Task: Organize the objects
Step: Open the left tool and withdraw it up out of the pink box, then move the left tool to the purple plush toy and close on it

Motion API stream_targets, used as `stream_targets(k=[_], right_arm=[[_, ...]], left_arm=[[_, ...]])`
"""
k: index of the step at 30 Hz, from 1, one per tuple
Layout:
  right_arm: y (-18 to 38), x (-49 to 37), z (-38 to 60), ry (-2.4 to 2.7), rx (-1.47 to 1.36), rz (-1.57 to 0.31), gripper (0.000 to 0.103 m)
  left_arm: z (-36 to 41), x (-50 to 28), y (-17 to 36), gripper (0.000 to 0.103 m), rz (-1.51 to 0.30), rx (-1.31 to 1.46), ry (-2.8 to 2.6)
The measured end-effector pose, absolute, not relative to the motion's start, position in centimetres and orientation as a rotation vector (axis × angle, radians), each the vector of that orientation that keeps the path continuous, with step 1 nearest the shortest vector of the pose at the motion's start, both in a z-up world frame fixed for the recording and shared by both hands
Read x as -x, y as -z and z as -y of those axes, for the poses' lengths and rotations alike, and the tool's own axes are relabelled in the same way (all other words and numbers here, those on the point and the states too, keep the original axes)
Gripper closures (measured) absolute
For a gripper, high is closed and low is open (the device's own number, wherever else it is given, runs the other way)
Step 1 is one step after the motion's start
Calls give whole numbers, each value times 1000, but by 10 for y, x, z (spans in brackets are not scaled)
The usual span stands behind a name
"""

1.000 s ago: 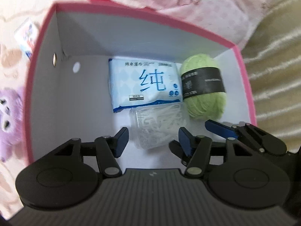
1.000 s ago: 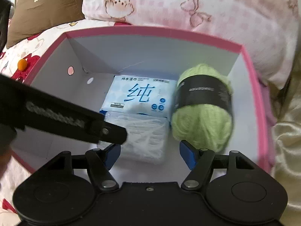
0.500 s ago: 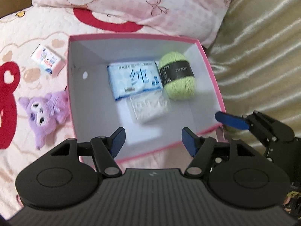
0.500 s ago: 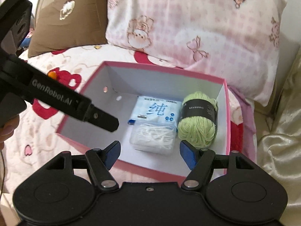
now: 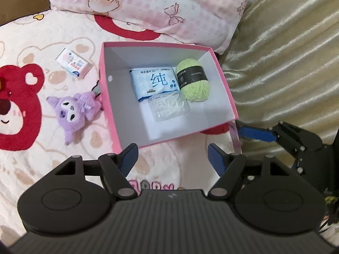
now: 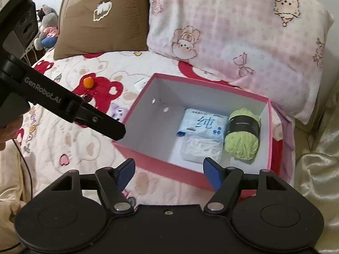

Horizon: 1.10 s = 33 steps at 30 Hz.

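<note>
Only the left wrist view shows the purple plush (image 5: 75,111) whole.

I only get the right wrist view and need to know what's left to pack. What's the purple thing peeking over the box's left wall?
Observer: A purple plush toy, lying on the bedspread just outside the pink box, beside its left wall.
Operator: Anything else loose out there?
Observer: A small white packet with blue print lies beyond the plush, also outside the box.
Operator: Is the left hand-held gripper carrying anything?
Observer: No. The left hand-held gripper is open with nothing between its fingers. Its jaws have just been opening.
</note>
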State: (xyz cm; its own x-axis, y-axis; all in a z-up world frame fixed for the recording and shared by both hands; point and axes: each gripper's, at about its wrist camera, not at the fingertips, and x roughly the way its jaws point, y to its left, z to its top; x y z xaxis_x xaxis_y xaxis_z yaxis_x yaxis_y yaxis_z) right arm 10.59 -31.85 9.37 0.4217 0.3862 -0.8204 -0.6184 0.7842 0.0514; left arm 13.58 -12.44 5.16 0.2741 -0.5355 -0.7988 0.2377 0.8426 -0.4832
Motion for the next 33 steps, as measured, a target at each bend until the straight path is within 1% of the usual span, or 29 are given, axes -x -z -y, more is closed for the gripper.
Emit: stream_targets(k=[6,8,9,13,21,26,29,33], right_arm=[[-110,-92,306,-657,314,-953,23],[-116,-88,299,-662,342,-953,18],[-120,-86,296,-661,355,-951,18],[-137,-78,279,-660,419,-935,18],[-156,-65,237,-738,423,-876,18],[-143,-61,208,-812,382,-823,18],[-123,-63,191,-818,373,-792,18],[-91,-66,171,-792,387,-739,18]], left_arm=[[96,-121,-54,31,-1190,270,543],[86,-117,-56,31,-1186,262,546],[80,-116,-58,30,-1182,255,543],[57,-110,-62,30,-1162,212,522],[19,-106,-66,30,-1101,183,527],[7,-106,-58,29,-1039,171,489],[3,-113,-42,29,-1061,180,494],[-2,-115,-27,28,-1021,148,460]])
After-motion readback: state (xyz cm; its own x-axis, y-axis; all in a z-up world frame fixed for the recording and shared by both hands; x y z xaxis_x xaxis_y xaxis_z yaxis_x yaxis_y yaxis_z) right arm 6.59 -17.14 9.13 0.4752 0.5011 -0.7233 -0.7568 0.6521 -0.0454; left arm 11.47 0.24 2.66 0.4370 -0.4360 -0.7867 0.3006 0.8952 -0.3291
